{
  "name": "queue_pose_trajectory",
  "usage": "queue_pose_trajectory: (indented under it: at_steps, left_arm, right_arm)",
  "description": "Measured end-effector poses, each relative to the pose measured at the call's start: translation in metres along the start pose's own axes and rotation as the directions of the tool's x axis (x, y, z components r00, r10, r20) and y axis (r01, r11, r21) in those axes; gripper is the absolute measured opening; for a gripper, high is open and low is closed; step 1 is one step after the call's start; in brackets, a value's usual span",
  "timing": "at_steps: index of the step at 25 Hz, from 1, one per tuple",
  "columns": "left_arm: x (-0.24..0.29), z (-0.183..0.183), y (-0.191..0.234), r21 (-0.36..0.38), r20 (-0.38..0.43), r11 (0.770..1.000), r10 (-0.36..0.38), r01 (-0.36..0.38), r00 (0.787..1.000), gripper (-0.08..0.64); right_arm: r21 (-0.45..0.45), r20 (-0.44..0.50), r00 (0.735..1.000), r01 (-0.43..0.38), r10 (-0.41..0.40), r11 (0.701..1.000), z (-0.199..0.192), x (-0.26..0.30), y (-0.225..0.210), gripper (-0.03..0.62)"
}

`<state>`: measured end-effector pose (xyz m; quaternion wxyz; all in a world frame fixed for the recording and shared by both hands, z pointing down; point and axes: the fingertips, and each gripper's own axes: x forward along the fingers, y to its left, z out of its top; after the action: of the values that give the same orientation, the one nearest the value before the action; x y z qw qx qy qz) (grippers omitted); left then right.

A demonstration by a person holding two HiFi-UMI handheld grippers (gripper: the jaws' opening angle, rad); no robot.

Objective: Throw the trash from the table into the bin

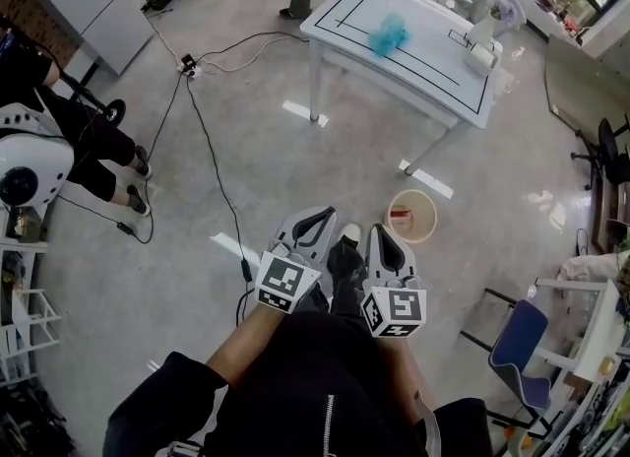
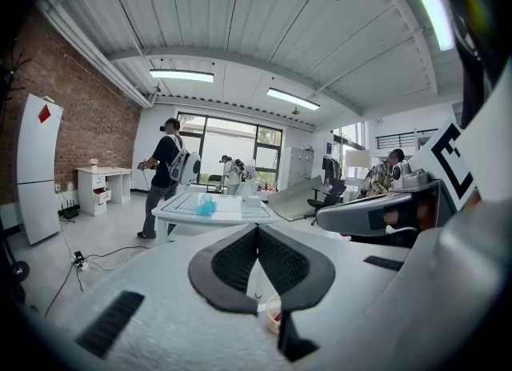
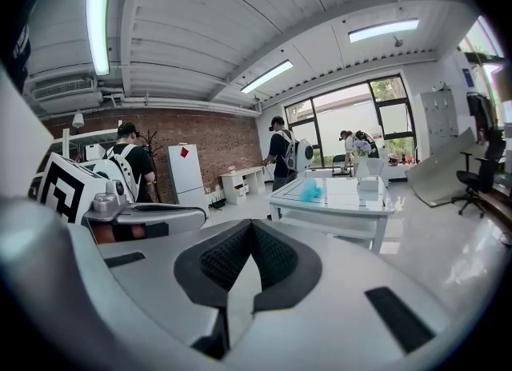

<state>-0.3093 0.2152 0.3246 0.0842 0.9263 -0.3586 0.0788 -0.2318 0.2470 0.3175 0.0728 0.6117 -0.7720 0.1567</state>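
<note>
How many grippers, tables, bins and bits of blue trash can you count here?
Grey two-jaw grippers: 2, the left gripper and the right gripper
White rectangular table: 1
Round beige bin on the floor: 1
Crumpled blue trash on the table: 1
Total: 5

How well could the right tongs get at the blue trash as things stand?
Probably not yet: the right tongs are shut, held close in; the blue trash lies on the table well ahead. Open floor leaves the way free.
</note>
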Motion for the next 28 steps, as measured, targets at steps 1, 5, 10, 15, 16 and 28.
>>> queue_pose_trajectory:
  at_steps: [1,5,10,15,16,28]
  left_arm:
    - [0.003,0.0,0.002,-0.002,-0.001,1.0,0.0,0.0,1.0,0.008]
    - [0.021,0.004,0.014,-0.001,-0.008,1.0,0.002,-0.002,1.0,0.008]
    - [0.054,0.008,0.036,-0.001,-0.025,1.0,0.006,-0.006,1.0,0.008]
    - [0.102,0.022,0.064,0.005,-0.031,1.0,0.017,-0.017,0.999,0.008]
    - [0.114,0.027,0.07,0.004,-0.029,1.0,0.023,-0.023,0.999,0.008]
    - [0.234,0.062,0.113,-0.004,-0.037,0.995,0.102,-0.102,0.994,0.008]
  right_arm:
    - [0.001,-0.003,1.0,-0.003,0.003,1.0,0.0,0.004,-0.001,0.009]
    - [0.006,-0.004,1.0,-0.014,0.014,1.0,0.007,0.024,-0.007,0.009]
    - [0.023,-0.016,1.0,-0.023,0.023,0.999,0.014,0.063,-0.026,0.009]
    - [0.031,-0.018,0.999,-0.034,0.034,0.999,0.033,0.107,-0.054,0.009]
    - [0.029,-0.021,0.999,-0.038,0.038,0.999,0.037,0.117,-0.06,0.009]
    - [0.017,-0.042,0.993,-0.106,0.107,0.994,0.079,0.209,-0.149,0.009]
